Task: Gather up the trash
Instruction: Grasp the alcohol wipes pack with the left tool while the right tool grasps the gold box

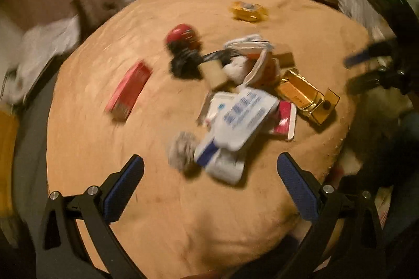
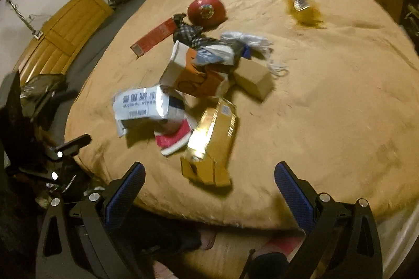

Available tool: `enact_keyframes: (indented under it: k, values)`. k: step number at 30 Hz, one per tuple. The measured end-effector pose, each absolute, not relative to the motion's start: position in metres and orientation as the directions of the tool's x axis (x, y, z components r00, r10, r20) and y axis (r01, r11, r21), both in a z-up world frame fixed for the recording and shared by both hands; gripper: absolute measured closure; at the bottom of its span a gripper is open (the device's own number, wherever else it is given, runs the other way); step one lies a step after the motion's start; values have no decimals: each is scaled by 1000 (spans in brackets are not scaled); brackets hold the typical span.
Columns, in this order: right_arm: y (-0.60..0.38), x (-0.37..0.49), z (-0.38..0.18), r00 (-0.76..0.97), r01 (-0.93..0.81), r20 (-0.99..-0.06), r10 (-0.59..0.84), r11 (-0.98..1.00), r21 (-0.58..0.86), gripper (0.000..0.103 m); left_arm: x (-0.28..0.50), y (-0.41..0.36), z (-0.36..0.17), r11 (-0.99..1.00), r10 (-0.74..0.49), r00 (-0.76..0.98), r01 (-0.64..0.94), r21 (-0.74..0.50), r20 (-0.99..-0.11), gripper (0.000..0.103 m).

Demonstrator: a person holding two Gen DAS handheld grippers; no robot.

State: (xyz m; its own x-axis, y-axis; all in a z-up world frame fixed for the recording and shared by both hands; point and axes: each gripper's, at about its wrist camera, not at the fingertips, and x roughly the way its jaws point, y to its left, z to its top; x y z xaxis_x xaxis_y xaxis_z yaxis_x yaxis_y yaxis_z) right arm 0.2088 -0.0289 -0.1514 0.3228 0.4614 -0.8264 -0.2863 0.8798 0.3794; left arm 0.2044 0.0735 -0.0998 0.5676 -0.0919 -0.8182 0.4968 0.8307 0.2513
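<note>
We hold both grippers above a tan cloth-covered surface (image 2: 327, 95) strewn with trash. Our left gripper (image 1: 209, 174) has its jaws spread wide with nothing between them, and just beyond them lies a white alcohol-wipes packet (image 1: 235, 119) beside a grey crumpled wad (image 1: 182, 149). Our right gripper (image 2: 209, 184) is likewise wide apart and empty, hanging over the near edge; a gold foil box (image 2: 212, 140) lies just past its jaws.

The rest of the pile sits mid-surface: a white and orange carton (image 2: 188, 74), a plain brown box (image 2: 252, 80) and a red-and-white wrapper (image 2: 174, 140), touching or overlapping. Farther off are a red ball (image 2: 207, 10) and a flat red box (image 2: 154, 37); a yellow wrapper (image 2: 302, 8) lies well apart at the far right.
</note>
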Motion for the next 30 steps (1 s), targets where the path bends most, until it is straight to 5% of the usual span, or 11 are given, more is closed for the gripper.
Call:
enact_keyframes:
  k: [7, 11, 16, 19, 24, 30]
  values:
    - [-12, 248, -174, 229, -254, -859, 458, 880, 401, 10, 242, 47, -130, 734, -121, 449, 641, 225, -885, 5]
    - [-5, 248, -185, 199, -265, -874, 443, 883, 388, 34, 245, 45, -153, 720, -116, 413, 661, 209, -903, 20]
    - [3, 256, -195, 187, -254, -876, 445, 883, 395, 41, 256, 48, -163, 754, -151, 388, 640, 148, -909, 46]
    - [13, 263, -199, 189, -263, -880, 435, 886, 381, 48, 256, 51, -163, 775, -173, 388, 621, 118, -905, 50]
    - [14, 267, -203, 214, -261, -873, 439, 887, 382, 79, 256, 61, -148, 814, -208, 425, 575, 85, -881, 54]
    - [0, 254, -191, 290, -263, -844, 452, 885, 384, 82, 250, 78, -123, 850, -247, 497, 524, 60, -832, 54]
